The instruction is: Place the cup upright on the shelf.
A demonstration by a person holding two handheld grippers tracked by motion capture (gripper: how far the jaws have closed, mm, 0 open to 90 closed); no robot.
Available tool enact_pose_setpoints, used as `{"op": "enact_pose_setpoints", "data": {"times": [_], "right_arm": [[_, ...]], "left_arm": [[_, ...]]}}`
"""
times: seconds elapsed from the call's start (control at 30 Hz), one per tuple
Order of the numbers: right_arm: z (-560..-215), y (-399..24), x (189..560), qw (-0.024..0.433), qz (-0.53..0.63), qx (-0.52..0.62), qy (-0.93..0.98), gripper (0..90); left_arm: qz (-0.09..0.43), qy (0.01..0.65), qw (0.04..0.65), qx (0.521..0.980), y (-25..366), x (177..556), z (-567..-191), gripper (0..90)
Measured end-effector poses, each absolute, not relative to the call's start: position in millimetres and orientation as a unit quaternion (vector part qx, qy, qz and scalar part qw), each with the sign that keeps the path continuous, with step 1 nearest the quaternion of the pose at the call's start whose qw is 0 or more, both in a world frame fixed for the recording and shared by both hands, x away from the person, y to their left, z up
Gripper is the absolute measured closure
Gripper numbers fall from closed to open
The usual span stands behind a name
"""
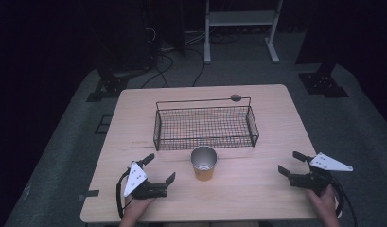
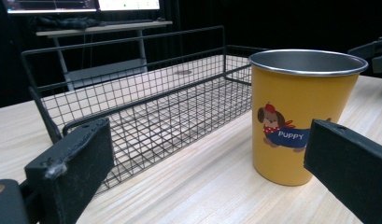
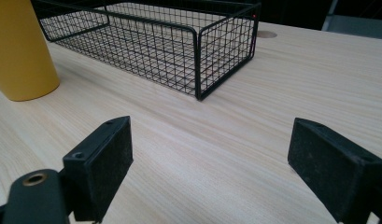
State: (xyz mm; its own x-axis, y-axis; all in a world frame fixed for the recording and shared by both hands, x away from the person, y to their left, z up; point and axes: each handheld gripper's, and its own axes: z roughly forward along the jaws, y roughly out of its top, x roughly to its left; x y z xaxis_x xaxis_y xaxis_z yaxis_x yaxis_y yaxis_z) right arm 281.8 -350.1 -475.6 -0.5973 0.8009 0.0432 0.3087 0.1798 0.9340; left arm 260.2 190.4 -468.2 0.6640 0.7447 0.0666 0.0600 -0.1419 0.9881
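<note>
- Here, yellow metal cup (image 1: 203,163) with steel rim and "PUPPY" dog print, upright on light wooden counter (image 1: 257,189), just in front of empty black wire-mesh basket (image 1: 205,126), not touching it.
- Left gripper (image 1: 159,167) beside the cup, jaws spread wide, empty, touching nothing; in the left gripper view, cup standing ahead near the right-hand jaw.
- Right gripper (image 1: 289,162) well apart from the cup, jaws likewise wide apart, empty, low over bare counter.
- Probably next: grasping the cup for the basket. Best done by centring the wall between the jaws, closing at mid-height, keeping it upright.
</note>
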Motion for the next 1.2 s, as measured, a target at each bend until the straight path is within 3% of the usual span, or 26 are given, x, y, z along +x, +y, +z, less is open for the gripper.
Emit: {"op": "enact_pose_setpoints", "data": {"times": [1.2], "right_arm": [[-476,-350,282,0.237,0.517,0.378,0.730,13.0]], "left_arm": [[0.240,0.235,0.587,0.737,128,266,-472,0.9]]}}
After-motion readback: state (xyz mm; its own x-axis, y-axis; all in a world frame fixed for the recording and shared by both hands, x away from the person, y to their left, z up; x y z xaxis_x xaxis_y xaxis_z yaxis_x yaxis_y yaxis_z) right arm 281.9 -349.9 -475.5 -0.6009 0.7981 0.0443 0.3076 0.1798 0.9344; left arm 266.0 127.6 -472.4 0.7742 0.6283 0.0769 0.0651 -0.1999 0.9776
